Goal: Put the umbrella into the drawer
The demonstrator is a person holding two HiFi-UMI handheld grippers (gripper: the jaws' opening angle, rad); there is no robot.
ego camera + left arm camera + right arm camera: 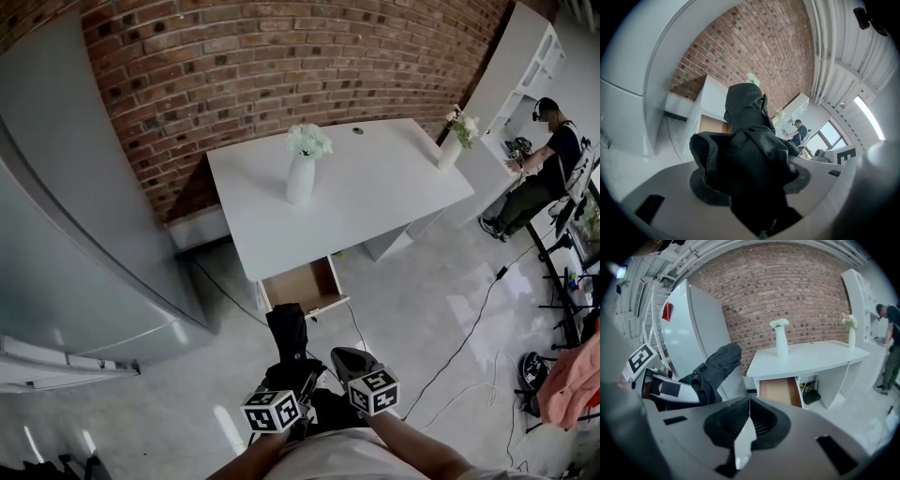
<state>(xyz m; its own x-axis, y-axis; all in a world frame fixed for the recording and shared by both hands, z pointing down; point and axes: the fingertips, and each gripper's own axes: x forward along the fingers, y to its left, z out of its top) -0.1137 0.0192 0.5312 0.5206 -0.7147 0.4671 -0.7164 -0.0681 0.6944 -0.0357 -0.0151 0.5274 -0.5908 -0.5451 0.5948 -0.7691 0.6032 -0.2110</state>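
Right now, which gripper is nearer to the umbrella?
Left. The left gripper has its jaws shut on the folded black umbrella, which sticks out ahead of it. The right gripper hangs beside the umbrella, to its right, jaws together on nothing.
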